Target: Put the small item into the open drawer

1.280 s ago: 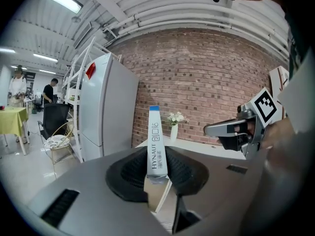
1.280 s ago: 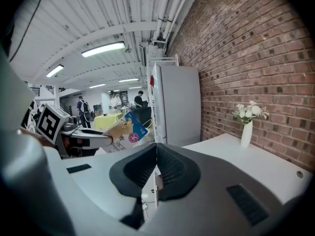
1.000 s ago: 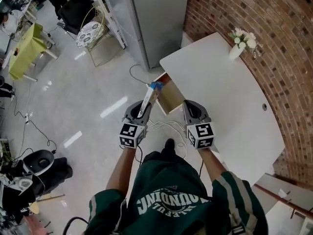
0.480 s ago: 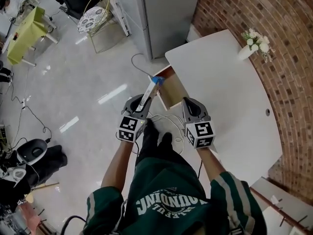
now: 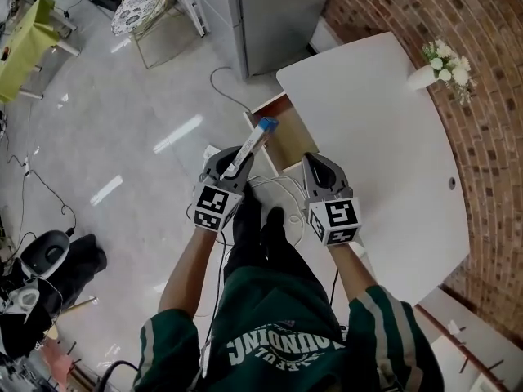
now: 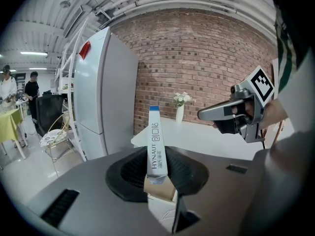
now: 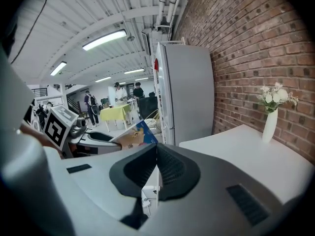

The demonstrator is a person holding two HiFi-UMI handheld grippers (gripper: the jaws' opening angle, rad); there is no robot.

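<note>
The small item is a thin white box with a blue end [image 5: 254, 143]; in the left gripper view the box [image 6: 156, 147] stands upright between the jaws. My left gripper [image 5: 234, 162] [image 6: 157, 177] is shut on its lower end. The box's blue tip sits over the near left edge of the open wooden drawer [image 5: 283, 135], which juts out from under the white table [image 5: 384, 145]. My right gripper [image 5: 317, 170] [image 7: 156, 154] is shut and empty, level with the left one, just short of the drawer's near right corner.
A white vase of flowers [image 5: 442, 66] [image 7: 270, 122] stands at the table's far end by the brick wall. A grey fridge [image 5: 274, 11] [image 6: 106, 100] stands beyond the drawer. White cables [image 5: 274, 193] lie on the floor by the person's feet. People and chairs are in the far background.
Both grippers have moved a little forward toward the drawer as the person stepped up. The box stays gripped, and its tip now reaches the drawer's edge.
</note>
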